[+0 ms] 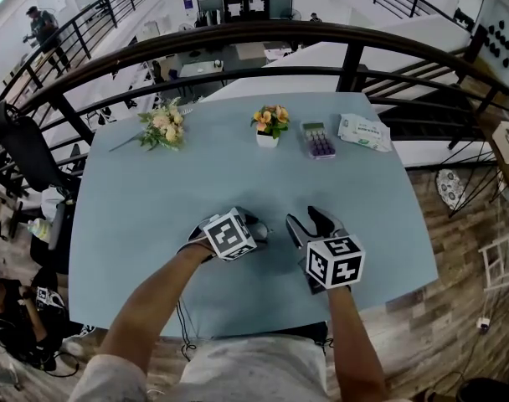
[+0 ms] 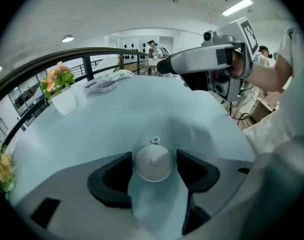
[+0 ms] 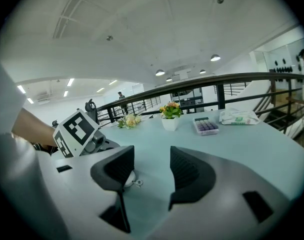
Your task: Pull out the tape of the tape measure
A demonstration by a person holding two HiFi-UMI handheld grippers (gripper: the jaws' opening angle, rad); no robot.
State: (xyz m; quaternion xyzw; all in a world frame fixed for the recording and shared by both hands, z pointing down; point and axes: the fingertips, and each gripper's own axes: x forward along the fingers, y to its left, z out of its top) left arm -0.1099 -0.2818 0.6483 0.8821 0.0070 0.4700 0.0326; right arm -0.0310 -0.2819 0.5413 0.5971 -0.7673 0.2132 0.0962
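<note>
A pale blue counter (image 1: pixel 154 191) stands on a railed gallery above an open office, with a bouquet (image 1: pixel 162 128), a potted flower (image 1: pixel 269 124), a small box (image 1: pixel 316 139) and a pack of wipes (image 1: pixel 363 132) well apart at its far side. Near the person, the round white tape measure (image 2: pixel 153 165) lies flat on the counter. The left tool (image 2: pixel 154 159) is drawn in narrow on the case, one pad on each side. The pull ring (image 2: pixel 155 140) sticks out past the case, toward the right tool (image 3: pixel 151 156), whose jaws stand wide and empty, the ring just beside its left jaw. The step in hand looks like reaching for the ring: the right tool probably has to shift sideways, pinch that small ring, then draw away while the left steadies the case.
</note>
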